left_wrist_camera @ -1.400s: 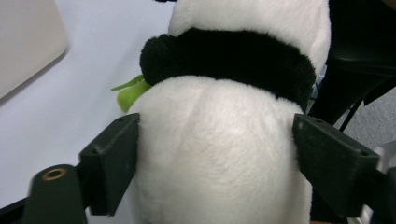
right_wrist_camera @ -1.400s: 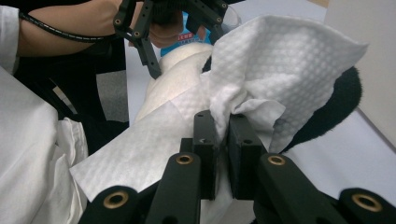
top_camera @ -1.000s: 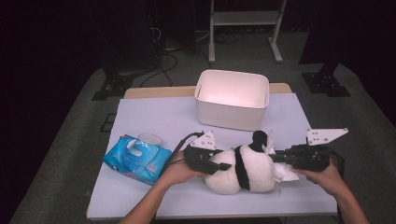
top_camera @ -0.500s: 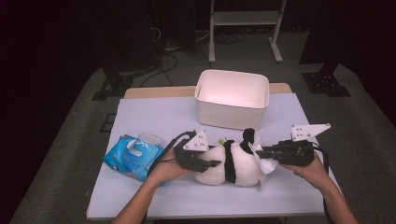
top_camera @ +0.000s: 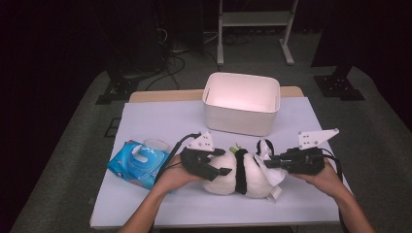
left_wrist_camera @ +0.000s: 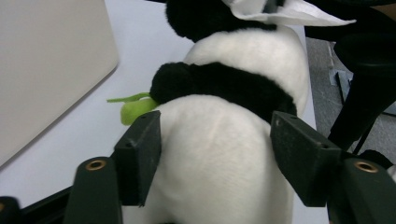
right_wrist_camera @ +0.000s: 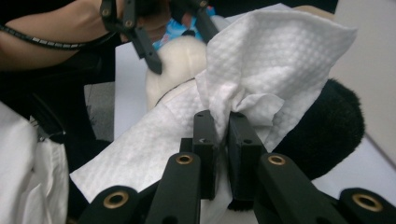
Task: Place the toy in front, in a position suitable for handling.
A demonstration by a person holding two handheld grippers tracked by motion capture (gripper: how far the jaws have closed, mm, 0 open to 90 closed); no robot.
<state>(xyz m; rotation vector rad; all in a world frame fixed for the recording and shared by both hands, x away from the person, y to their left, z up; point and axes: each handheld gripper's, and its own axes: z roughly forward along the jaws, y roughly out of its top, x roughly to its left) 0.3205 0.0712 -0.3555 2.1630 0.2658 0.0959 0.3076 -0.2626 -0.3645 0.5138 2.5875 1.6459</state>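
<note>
— Nearest the person, what do the hands hold?
— The right gripper (right_wrist_camera: 223,140) is clenched on a white tissue (right_wrist_camera: 261,70) draped over the plush panda (top_camera: 245,174), which lies on its side at the table's (top_camera: 160,121) near edge. The left gripper (left_wrist_camera: 215,154) straddles the panda's white body; its jaws have just been opening, pads off the fur.
— And beyond?
— A blue wipes pack (top_camera: 137,164) at left, a white bin (top_camera: 241,103) behind.

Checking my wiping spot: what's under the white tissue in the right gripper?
The tissue, pinched in the right gripper, drapes over the plush panda: a black furry part and cream fur show beside it. What it covers there is hidden.
</note>
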